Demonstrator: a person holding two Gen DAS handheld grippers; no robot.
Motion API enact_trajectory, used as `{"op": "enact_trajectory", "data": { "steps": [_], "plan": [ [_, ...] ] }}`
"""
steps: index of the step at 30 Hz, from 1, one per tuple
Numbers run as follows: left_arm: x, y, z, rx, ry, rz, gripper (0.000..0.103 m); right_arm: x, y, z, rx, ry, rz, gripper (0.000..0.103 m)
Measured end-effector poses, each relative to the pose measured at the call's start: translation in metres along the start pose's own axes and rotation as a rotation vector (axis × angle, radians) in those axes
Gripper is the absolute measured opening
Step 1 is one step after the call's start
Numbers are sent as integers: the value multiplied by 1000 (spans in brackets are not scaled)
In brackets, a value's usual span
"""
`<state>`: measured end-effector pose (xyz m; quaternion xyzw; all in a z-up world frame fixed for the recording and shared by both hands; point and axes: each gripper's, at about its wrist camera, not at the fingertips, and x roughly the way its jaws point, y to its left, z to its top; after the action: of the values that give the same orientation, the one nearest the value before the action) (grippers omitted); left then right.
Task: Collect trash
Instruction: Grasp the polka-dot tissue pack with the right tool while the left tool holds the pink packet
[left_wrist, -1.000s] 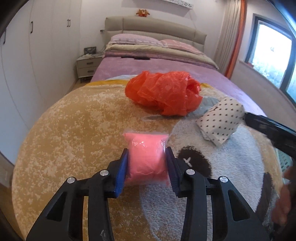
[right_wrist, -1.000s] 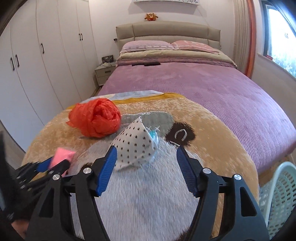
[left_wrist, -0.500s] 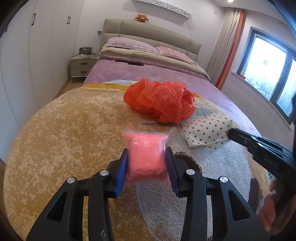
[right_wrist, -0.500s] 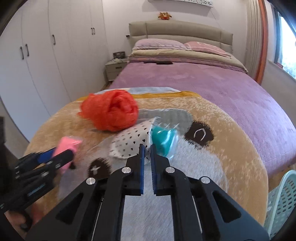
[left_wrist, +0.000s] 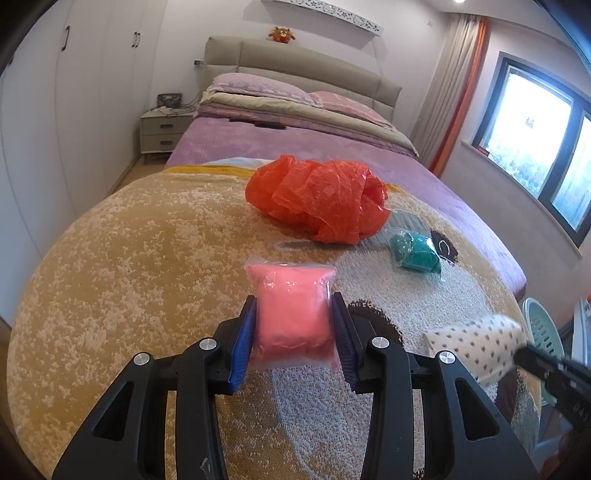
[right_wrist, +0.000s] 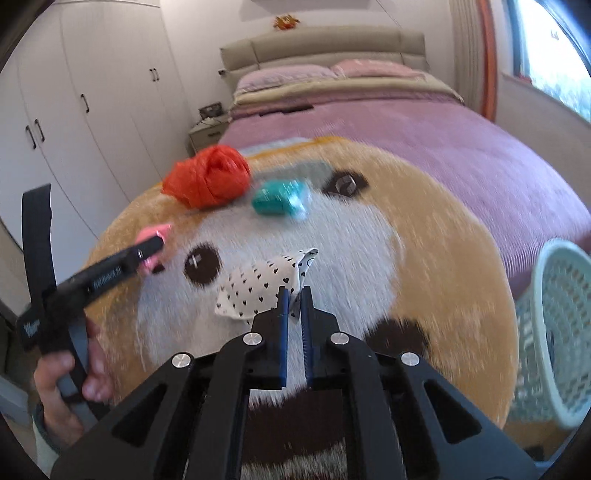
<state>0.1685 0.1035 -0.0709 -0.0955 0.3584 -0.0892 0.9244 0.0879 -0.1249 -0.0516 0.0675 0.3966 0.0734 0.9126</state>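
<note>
My left gripper (left_wrist: 293, 314) is shut on a pink plastic packet (left_wrist: 291, 306) and holds it above the round animal-face blanket (left_wrist: 129, 258). My right gripper (right_wrist: 293, 295) is shut on a white wrapper with black hearts (right_wrist: 258, 291), lifted off the blanket; the wrapper also shows in the left wrist view (left_wrist: 476, 343). A crumpled orange plastic bag (left_wrist: 321, 195) and a teal packet (left_wrist: 415, 251) lie on the blanket further away. In the right wrist view the left gripper (right_wrist: 149, 254) with the pink packet (right_wrist: 153, 236) is at the left.
A pale green mesh basket (right_wrist: 561, 332) stands on the floor right of the blanket's edge. The bed with a purple cover (right_wrist: 424, 147) stretches behind. White wardrobes (right_wrist: 92, 92) line the left wall, with a nightstand (left_wrist: 162, 131) by the headboard.
My right gripper closed on the heart-print wrapper and lifted it back and to the right, uncovering the teal packet. My left gripper keeps the pink packet.
</note>
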Motion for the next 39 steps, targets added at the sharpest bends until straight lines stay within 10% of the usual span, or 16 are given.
{"op": "enact_trajectory", "data": {
  "steps": [5, 10, 17, 31, 39],
  "plan": [
    [0, -3, 0, 4, -1, 4, 38, -6, 6, -18, -37, 50, 26, 9],
    [1, -2, 0, -1, -1, 5, 38, -15, 10, -37, -132, 52, -20, 53],
    [2, -2, 0, 3, 1, 4, 38, -13, 9, -18, -234, -7, -28, 64],
    [3, -3, -1, 9, 5, 1, 38, 37, 8, -4, -218, 61, -20, 64],
    [3, -5, -1, 17, 2, -1, 38, 25, 17, -10, -270, -10, -44, 23]
  ]
}}
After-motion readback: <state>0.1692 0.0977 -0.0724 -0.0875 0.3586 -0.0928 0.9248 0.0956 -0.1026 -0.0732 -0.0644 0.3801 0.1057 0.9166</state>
